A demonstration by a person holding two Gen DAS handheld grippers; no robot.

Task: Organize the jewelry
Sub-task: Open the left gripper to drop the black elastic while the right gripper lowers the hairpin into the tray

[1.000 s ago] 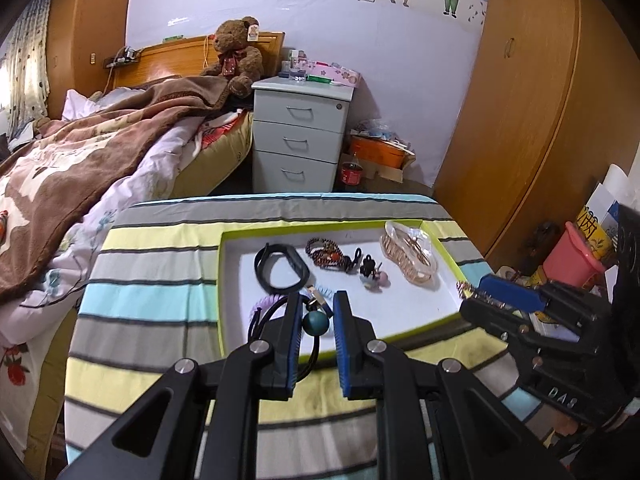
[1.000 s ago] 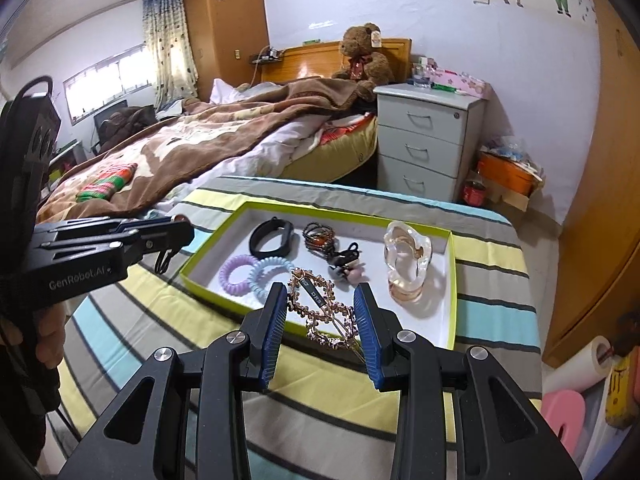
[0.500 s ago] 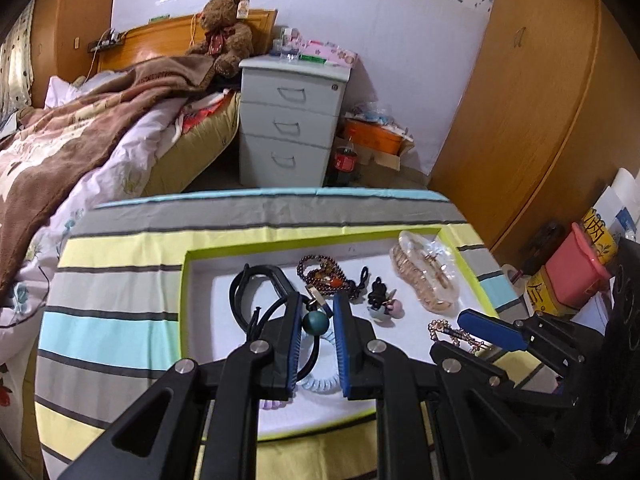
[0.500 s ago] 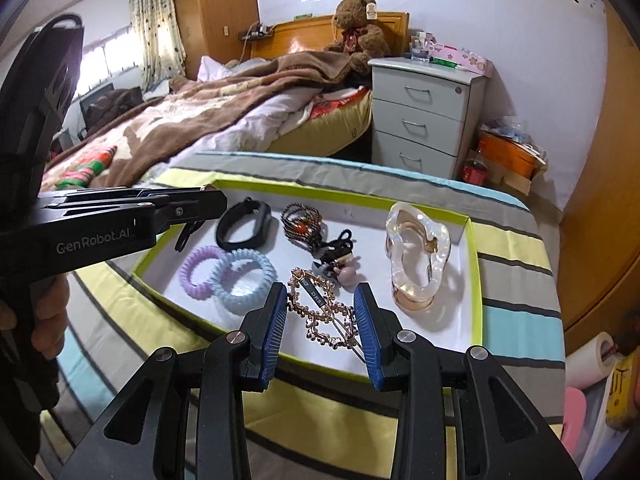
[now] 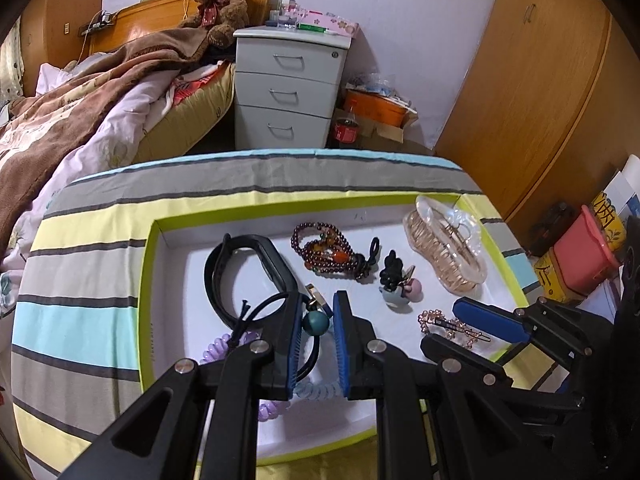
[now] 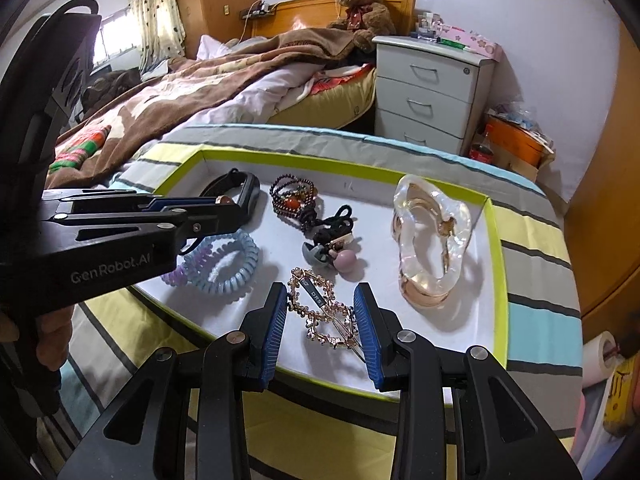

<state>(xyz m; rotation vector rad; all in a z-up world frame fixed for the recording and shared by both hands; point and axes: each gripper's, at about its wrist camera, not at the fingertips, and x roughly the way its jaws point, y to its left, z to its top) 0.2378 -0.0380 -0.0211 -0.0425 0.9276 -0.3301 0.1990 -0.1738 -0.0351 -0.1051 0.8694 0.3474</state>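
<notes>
A white tray with a green rim [image 5: 147, 264] lies on the striped tablecloth. My left gripper [image 5: 317, 306] is shut on a black hair tie with a teal bead [image 5: 315, 321] and hangs low over the tray's near left part, above the purple and blue spiral hair ties [image 6: 228, 264]. My right gripper [image 6: 321, 300] is shut on a gold flower hair clip [image 6: 320, 310], just over the tray's near edge. In the tray lie a black band [image 5: 240, 264], a dark bead bracelet [image 5: 324, 250], a black tie with pink and grey balls [image 6: 332, 254] and a clear hair claw [image 6: 430, 240].
The striped cloth [image 5: 80, 240] covers a small round-cornered table. Behind it are a bed with a brown blanket [image 5: 80, 92] and a white drawer unit [image 5: 288, 88]. A wooden wardrobe [image 5: 540, 92] and a pink bucket [image 5: 584, 252] stand on the right. A hand [image 6: 48, 332] holds the left gripper.
Both grippers have moved forward and down from the table's front edge to over the tray. Each still carries its piece. The pieces lying in the tray have not moved.
</notes>
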